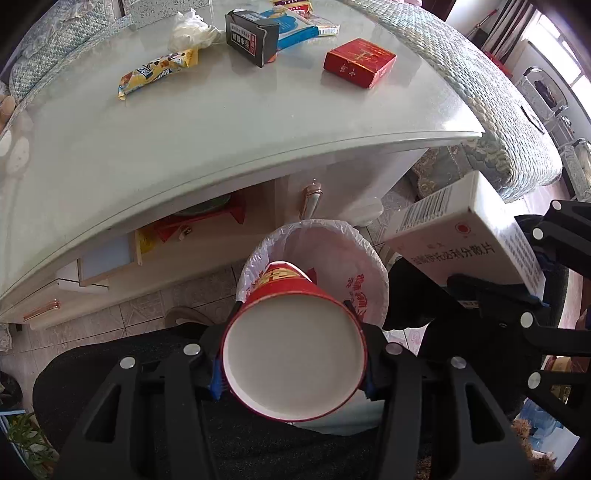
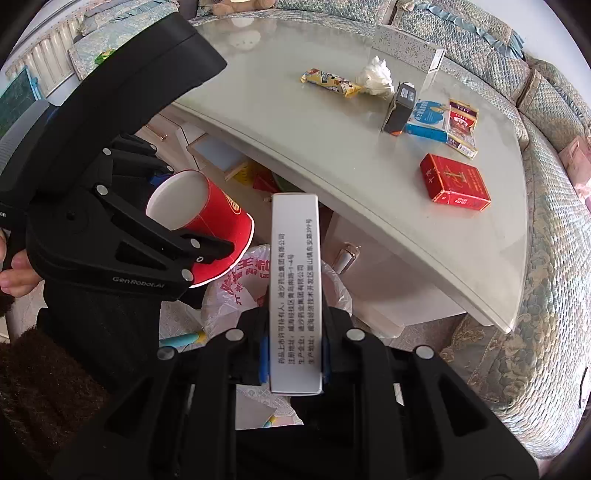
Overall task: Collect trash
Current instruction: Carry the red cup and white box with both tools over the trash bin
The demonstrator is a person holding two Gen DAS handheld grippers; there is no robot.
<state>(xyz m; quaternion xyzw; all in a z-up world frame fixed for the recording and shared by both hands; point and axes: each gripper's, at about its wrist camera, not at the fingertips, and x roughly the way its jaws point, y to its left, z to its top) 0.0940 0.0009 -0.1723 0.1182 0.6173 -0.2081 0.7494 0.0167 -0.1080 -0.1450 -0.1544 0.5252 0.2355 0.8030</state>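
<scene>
My left gripper (image 1: 293,308) is shut on a red paper cup (image 1: 295,354), which hangs upside down with its white base toward the camera. The cup hangs above a bin lined with a white, red-printed bag (image 1: 347,266) on the floor in front of the table. My right gripper (image 2: 293,343) is shut on a narrow white medicine box (image 2: 295,280) with printed text, which sticks out over the bag (image 2: 236,295). In the left wrist view that box (image 1: 461,240) hangs at the right of the bin. In the right wrist view the cup (image 2: 214,218) is at the left.
On the white glass-topped table (image 1: 221,140) lie a yellow snack wrapper (image 1: 157,72), a crumpled tissue (image 1: 192,31), a black box (image 1: 253,35), a blue box (image 1: 295,22) and a red packet (image 1: 360,62). A quilted sofa (image 2: 546,295) curves round the table. A dark-clothed leg (image 1: 129,354) lies below the grippers.
</scene>
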